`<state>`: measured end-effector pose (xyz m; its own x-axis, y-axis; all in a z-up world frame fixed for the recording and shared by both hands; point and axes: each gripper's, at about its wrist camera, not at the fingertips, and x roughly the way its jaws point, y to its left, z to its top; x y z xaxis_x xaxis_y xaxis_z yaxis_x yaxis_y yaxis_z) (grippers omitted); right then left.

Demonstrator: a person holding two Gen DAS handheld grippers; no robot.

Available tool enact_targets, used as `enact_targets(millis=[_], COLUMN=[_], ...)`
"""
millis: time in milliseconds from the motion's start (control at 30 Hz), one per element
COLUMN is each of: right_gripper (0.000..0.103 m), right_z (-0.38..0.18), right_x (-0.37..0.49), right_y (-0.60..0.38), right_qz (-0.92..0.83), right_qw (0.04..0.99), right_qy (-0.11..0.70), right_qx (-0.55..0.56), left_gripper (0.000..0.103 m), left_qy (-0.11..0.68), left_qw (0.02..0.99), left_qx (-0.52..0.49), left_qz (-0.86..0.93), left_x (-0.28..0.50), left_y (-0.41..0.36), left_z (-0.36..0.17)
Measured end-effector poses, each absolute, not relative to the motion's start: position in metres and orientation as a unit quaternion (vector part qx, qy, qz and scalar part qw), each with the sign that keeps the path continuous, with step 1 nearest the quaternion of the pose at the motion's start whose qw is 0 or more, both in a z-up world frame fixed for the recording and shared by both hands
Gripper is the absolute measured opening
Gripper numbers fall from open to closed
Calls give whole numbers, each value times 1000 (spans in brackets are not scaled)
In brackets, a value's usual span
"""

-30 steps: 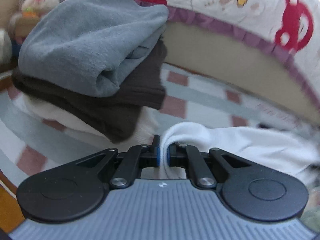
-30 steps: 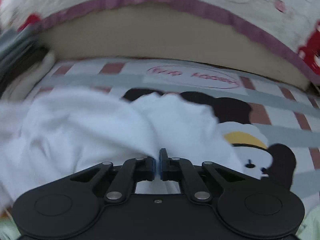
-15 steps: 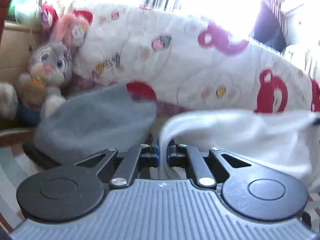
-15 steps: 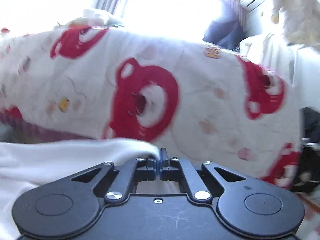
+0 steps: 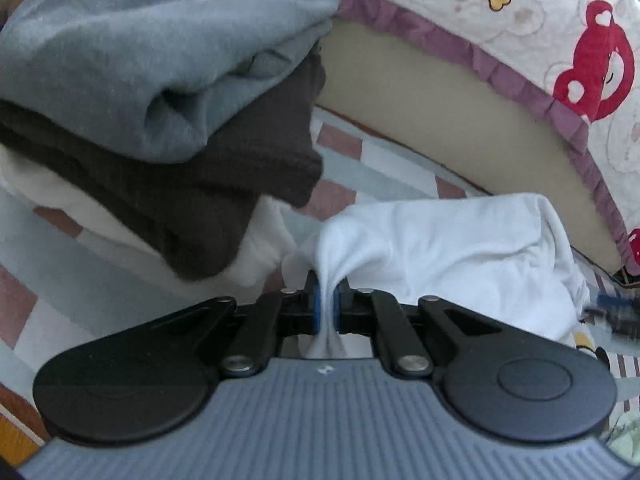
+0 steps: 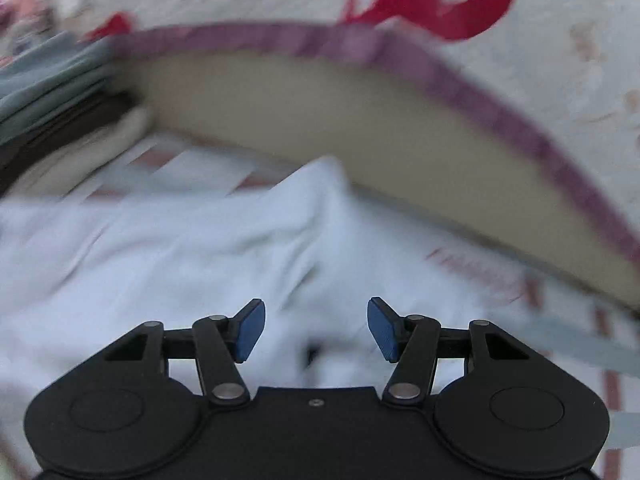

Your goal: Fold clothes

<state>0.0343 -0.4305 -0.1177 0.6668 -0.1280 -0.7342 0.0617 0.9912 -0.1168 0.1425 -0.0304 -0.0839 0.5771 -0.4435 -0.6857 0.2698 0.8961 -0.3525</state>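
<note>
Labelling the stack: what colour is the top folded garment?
Grey-blue; the top folded garment shows best in the left wrist view.

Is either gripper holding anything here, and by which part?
The left gripper pinches a bunched edge of the white garment. The right gripper holds nothing: its jaws have just been opening, above the garment.

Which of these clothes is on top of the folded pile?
The grey fleece garment. It lies folded over the dark brown garment, which rests on a cream one. The white garment lies apart, pinched by the left gripper.
</note>
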Motion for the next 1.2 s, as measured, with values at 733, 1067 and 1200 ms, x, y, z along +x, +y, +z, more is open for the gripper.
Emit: enact_targets(millis=[733,1067,1200], right_gripper=[4,6,6], right_z=[-123,-36,-80], right_x=[50,12,22], right_y=[-395,-464,-501], right_qz=[-81,-312,-345], right_qw=[901,904,864], right_qy=[375,274,352], right_qx=[-202,-105,-106], left_gripper=[6,13,46], left_qy=[361,365,363], left_qw=[894,871,859], left_qx=[-123,-110,-44], left_qz=[-237,-309,-357], left_x=[122,102,80], left_y=[-23,-49,-79], left_z=[-59,-59,-57])
